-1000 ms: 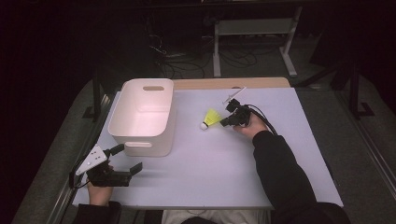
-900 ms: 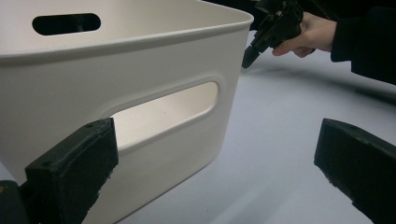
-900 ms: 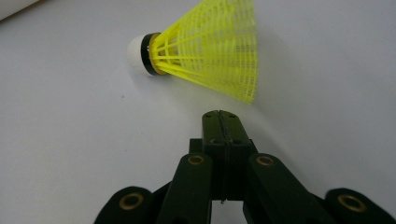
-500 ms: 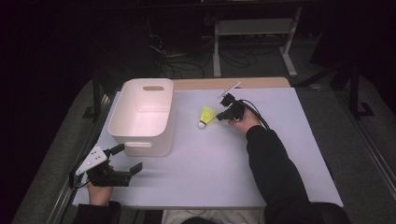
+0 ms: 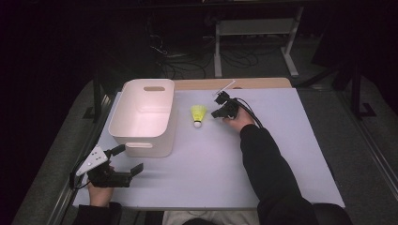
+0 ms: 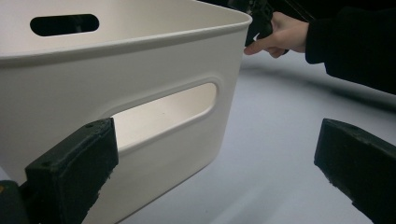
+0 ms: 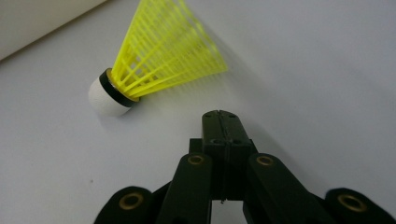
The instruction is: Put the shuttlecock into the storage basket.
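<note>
A yellow shuttlecock (image 5: 198,115) with a white cork lies on its side on the pale table, just right of the white bin (image 5: 143,117). My right gripper (image 5: 217,112) is shut with nothing between its jaws, its tips close beside the skirt. In the right gripper view the closed tips (image 7: 221,119) point at the shuttlecock (image 7: 154,60) a short way ahead. My left gripper (image 5: 126,159) rests open at the near left corner. Its jaws (image 6: 210,172) stand wide apart, facing the handle slot of the bin (image 6: 140,70).
The table top (image 5: 281,140) ends in a wooden strip (image 5: 244,83) at the back. Dark floor, cables and a metal stand (image 5: 253,28) lie beyond. The person's right sleeve (image 5: 267,168) crosses the table's near right part.
My right gripper and the shuttlecock have both shifted left, toward the bin. The left gripper has stayed where it was.
</note>
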